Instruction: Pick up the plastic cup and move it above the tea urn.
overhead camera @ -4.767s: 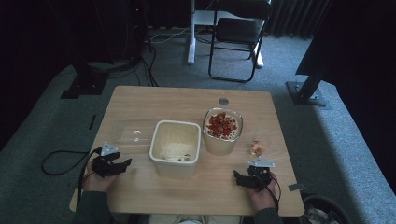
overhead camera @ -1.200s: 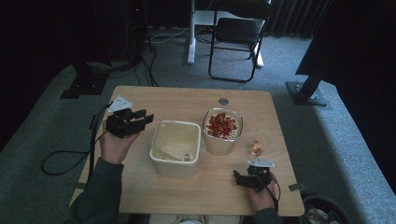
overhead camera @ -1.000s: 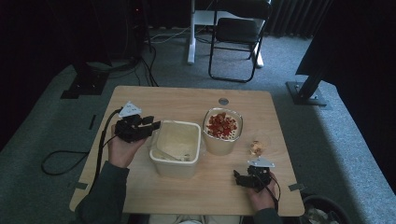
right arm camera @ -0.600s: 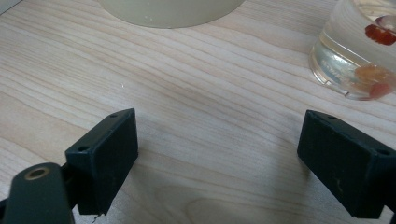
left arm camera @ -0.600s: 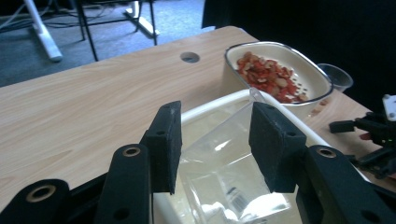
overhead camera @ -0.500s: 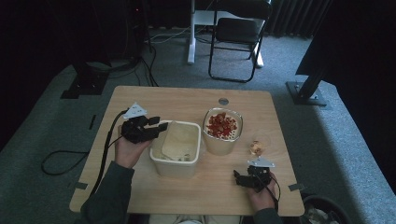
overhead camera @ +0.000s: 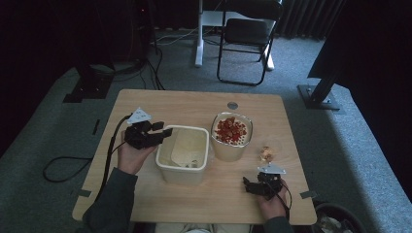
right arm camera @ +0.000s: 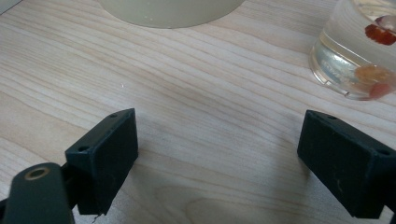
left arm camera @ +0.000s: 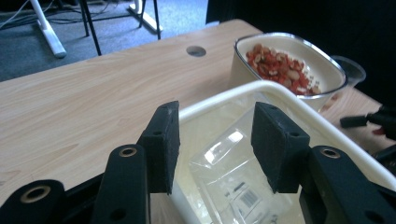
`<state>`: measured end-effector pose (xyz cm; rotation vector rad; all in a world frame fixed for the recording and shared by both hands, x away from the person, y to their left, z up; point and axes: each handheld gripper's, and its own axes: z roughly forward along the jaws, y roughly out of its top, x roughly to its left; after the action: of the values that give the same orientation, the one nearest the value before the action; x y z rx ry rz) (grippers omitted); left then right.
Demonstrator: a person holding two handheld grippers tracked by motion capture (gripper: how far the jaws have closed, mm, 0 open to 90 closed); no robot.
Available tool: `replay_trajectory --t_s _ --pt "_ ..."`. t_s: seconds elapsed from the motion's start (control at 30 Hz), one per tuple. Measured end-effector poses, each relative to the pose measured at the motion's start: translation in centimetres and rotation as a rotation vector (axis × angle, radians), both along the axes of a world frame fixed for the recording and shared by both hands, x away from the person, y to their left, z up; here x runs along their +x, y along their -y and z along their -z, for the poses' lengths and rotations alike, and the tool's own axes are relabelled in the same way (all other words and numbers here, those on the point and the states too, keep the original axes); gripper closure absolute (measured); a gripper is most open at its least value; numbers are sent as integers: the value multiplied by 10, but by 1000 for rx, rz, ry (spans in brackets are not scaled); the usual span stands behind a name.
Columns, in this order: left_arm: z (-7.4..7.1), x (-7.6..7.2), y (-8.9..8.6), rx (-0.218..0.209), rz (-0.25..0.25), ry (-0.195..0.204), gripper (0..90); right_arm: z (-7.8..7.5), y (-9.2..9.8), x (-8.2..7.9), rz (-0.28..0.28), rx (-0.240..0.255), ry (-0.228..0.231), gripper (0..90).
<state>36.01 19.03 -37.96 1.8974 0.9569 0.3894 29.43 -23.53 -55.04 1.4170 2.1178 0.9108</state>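
Your right gripper (overhead camera: pixel 252 185) sits low at the near right of the bench (overhead camera: pixel 160 104), jaws spread wide w/ bare wood between them. Just beyond it is a small clear cup (right arm camera: pixel 355 51) w/ a few red and orange pieces inside. Your left gripper (overhead camera: pixel 163 130) is up over the left rim of the cream tub (overhead camera: pixel 182 174) mid-bench, jaws open a moderate gap, holding nothing. In the tub lies a clear plastic packet (left arm camera: pixel 233 175) w/ a barcode label. Just right of the tub, the pale bowl (overhead camera: pixel 228 153) is full of red and tan bits (overhead camera: pixel 230 131). Far side: a round hole (overhead camera: pixel 232 105) in the bench top, then a black chair (overhead camera: pixel 248 36) on the grey floor.
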Motion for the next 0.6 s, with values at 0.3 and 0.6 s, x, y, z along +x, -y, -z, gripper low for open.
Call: replay_trajectory --t_s 0.3,0.6 --pt "17 -1 -22 -22 -56 39 520 0 0 0 -4 2 1 134" --pt "40 -4 -49 -47 -134 29 516 0 0 -1 -9 2 3 142"
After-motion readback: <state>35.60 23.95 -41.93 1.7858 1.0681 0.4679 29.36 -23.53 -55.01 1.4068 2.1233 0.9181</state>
